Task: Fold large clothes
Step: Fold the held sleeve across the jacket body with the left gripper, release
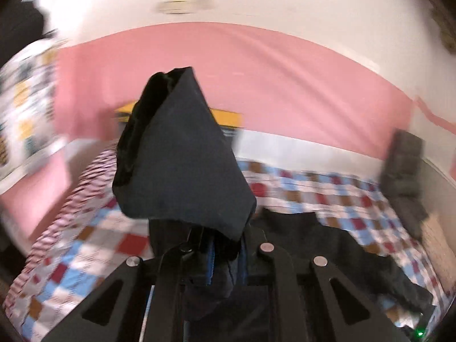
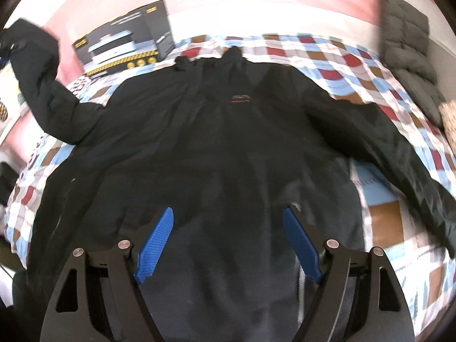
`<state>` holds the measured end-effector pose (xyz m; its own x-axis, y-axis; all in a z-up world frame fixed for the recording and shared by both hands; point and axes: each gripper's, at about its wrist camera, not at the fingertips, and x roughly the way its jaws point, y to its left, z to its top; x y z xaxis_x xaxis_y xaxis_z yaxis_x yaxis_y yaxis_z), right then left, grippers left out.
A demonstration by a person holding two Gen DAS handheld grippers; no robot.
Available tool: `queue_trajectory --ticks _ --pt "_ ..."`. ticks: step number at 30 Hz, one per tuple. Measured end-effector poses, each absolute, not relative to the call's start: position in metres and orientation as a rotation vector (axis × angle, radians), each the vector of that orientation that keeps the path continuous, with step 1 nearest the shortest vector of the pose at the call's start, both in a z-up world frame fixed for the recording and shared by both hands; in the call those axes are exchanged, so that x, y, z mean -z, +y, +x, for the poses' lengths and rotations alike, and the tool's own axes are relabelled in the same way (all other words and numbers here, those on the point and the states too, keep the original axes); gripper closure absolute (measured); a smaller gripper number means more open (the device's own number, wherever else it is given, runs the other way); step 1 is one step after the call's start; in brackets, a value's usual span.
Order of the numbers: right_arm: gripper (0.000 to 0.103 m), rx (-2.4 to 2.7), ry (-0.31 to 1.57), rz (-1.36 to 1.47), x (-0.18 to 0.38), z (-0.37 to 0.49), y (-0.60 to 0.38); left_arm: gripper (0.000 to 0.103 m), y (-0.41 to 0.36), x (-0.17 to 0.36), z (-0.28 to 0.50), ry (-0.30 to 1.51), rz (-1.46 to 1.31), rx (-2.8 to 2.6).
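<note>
A large black jacket [image 2: 228, 131] lies spread on a checkered bed cover [image 2: 379, 213], collar toward the far wall. My left gripper [image 1: 216, 259] is shut on the cuff of the jacket's left sleeve [image 1: 182, 154] and holds it up in the air; the cloth covers its fingertips. In the right wrist view that raised sleeve [image 2: 37, 65] shows at the far left. My right gripper [image 2: 228, 245] is open and empty, its blue pads [image 2: 155, 245] spread over the jacket's lower body. The jacket's right sleeve [image 2: 393, 148] lies stretched out on the bed.
A black and yellow printed box [image 2: 125, 42] stands at the bed's far left by the pink wall [image 1: 256, 85]. A grey quilted cushion [image 2: 407, 45] leans at the far right. The bed's left edge [image 2: 17, 188] drops off.
</note>
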<state>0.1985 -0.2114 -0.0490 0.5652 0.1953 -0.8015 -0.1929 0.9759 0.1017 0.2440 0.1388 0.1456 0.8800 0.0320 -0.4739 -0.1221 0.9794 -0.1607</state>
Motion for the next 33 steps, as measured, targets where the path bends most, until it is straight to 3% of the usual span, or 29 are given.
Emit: queue_trajectory --ticks 8,17,19,23,28,33 --pt "0.024 -0.156 0.974 0.067 0.065 0.199 -0.264 0.089 0.009 -0.08 0.315 0.651 -0.132 0.151" --pt "0.024 -0.125 1.006 0.1 0.087 0.21 -0.289 0.086 -0.061 0.028 0.347 0.857 -0.101 0.257" --pt "0.024 -0.129 1.009 0.1 0.09 0.211 -0.29 0.079 -0.07 0.038 0.346 0.872 -0.099 0.284" --pt "0.024 -0.131 1.006 0.106 0.09 0.213 -0.291 0.033 -0.074 0.051 0.348 0.98 -0.245 0.441" --pt "0.024 -0.126 0.979 0.118 0.079 0.216 -0.293 0.032 -0.063 0.026 0.322 0.94 -0.288 0.523" --pt "0.024 -0.154 0.948 0.151 0.064 0.234 -0.288 0.032 0.005 -0.002 0.297 0.841 -0.325 0.426"
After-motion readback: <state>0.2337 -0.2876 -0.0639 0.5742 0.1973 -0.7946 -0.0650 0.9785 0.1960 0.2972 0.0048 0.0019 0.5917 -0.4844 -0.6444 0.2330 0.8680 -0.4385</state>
